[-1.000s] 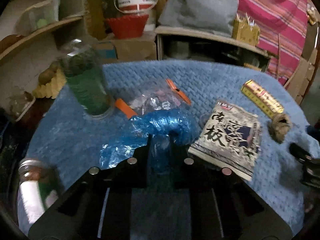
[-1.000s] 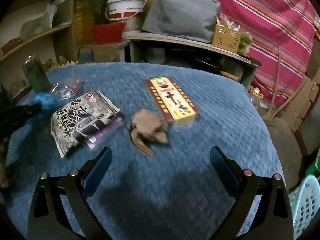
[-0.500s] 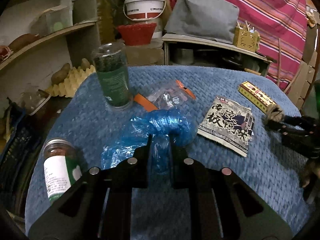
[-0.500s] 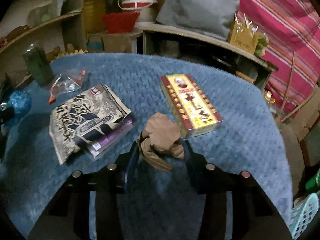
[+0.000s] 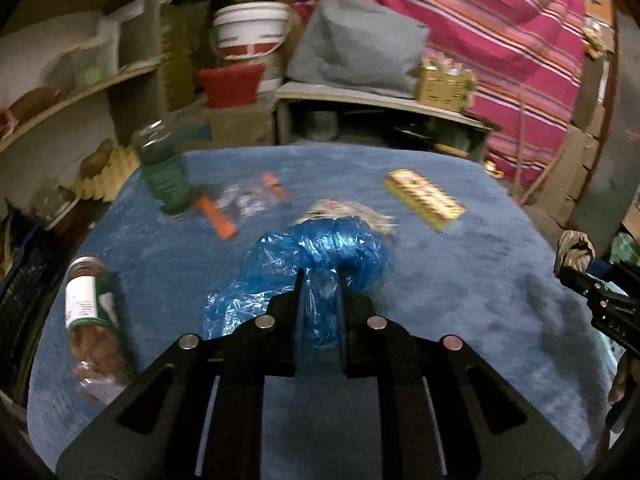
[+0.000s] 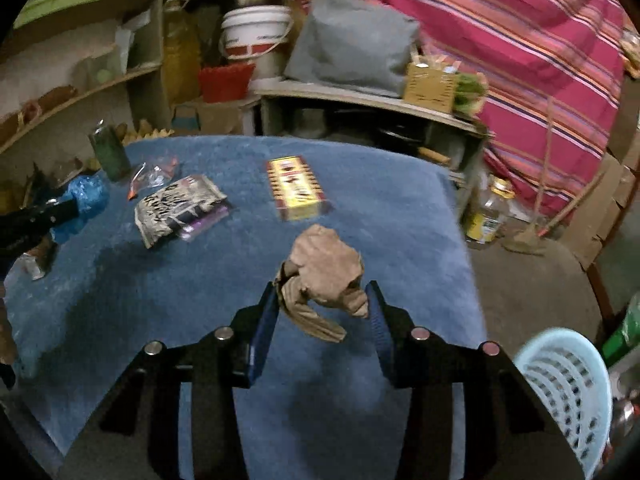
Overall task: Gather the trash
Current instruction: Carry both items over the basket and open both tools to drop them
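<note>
The counter (image 6: pixel 400 208) was covered in a matt, nubbly blue cloth, and on it the yellow box (image 6: pixel 296 188) looked like glossy printed card beside a shiny, crinkled printed foil packet (image 6: pixel 176 208). The blue bag (image 5: pixel 320 252) was thin, glossy, creased plastic film, while the brown wad (image 6: pixel 324 280) looked like dull, crumpled paper. The left gripper (image 5: pixel 320 280) and right gripper (image 6: pixel 324 304) were matt black plastic with bright metal pins, and the pale basket (image 6: pixel 560 384) was smooth perforated plastic.
</note>
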{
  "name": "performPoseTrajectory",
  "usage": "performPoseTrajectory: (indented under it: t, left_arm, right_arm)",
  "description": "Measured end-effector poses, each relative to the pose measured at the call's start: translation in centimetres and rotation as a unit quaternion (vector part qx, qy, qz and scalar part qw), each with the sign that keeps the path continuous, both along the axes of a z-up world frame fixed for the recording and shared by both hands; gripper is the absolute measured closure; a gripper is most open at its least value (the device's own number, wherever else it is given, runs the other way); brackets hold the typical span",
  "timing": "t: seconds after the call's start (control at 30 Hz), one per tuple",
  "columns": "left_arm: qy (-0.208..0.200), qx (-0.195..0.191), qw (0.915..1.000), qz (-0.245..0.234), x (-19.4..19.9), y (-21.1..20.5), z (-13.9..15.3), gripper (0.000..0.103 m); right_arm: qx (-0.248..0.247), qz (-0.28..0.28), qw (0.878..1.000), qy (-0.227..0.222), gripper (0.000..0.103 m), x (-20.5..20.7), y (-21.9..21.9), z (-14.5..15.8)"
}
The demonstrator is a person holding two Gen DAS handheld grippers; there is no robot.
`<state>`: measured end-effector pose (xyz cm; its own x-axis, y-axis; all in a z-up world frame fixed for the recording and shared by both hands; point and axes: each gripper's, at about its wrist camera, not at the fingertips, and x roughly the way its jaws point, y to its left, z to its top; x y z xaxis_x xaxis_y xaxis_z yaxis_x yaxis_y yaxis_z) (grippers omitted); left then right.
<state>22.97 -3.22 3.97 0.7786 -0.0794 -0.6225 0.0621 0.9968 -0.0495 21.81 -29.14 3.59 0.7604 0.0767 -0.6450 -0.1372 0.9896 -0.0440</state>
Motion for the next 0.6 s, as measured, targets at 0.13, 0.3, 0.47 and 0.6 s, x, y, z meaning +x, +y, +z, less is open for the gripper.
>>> performPoseTrajectory:
  t: [0.13, 0.3, 0.47, 0.6]
  left_arm:
    - [-0.012, 0.003, 0.9990, -0.043, -1.8, -5.8, 1.3, 0.092]
    - [-0.021, 0.003, 0.9948, -0.100, -3.4, -13.1, 2.3, 0.092]
    - [-0.015, -0.006, 0.9876, -0.156, -4.8, -20.7, 2.3, 0.092]
    - [-0.011, -0.014, 0.9778, -0.209, -6.6, -26.3, 1.8, 0.092]
  right_arm:
    - [0.003, -0.033, 0.999, -0.016, 0.059, -3.0, -5.0, 1.4]
    - [0.015, -0.075, 0.997, -0.025, 0.059, -6.6, -11.6, 2.3]
    - [0.017, -0.120, 0.992, -0.023, 0.059, -9.0, -17.1, 2.1]
    - [0.035, -0.163, 0.986, -0.019, 0.059, -10.7, -22.1, 1.2]
